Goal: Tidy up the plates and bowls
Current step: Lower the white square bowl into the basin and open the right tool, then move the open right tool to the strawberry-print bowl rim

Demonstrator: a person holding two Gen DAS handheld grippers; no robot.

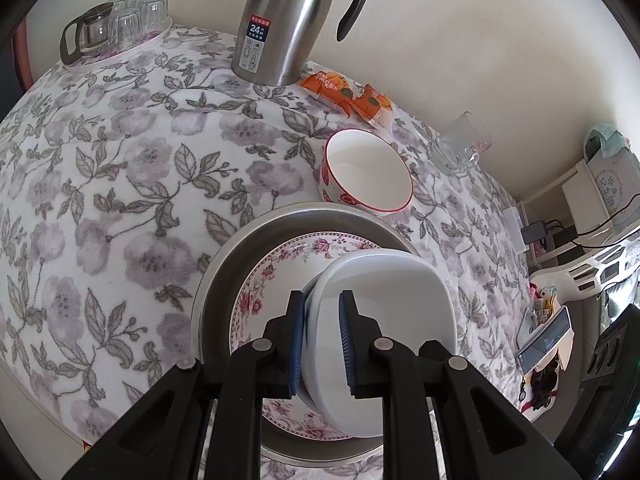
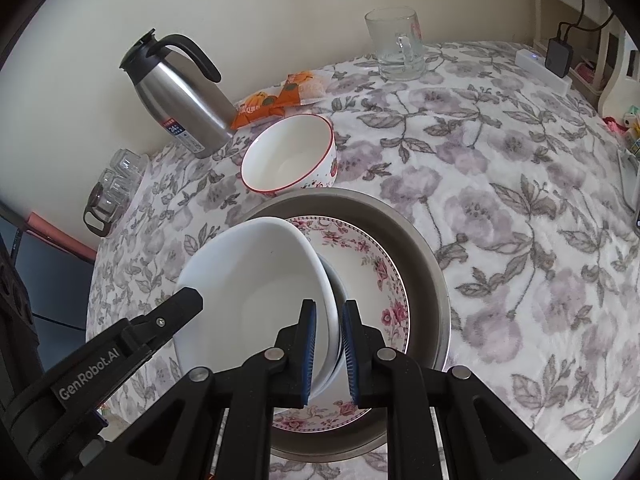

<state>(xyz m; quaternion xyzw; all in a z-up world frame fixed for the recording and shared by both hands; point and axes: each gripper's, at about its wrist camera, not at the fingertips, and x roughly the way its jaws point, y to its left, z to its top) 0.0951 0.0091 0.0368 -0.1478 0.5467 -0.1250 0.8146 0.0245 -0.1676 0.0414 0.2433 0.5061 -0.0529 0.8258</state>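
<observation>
Both grippers, left (image 1: 323,344) & right (image 2: 329,350), jaws pinching the white bowl (image 1: 384,300) at opposite rims. Glazed, slippery, breakable; rim grip's best.

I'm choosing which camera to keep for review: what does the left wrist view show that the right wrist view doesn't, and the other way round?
Only the left wrist view: the glasses' white tray and the shelf clutter at right. Only the right wrist view: the left tool seen from outside, gripping the far rim. Both: the white bowl held over the floral plate in the metal tray, the red-rimmed bowl, flask, mug and snacks.
</observation>
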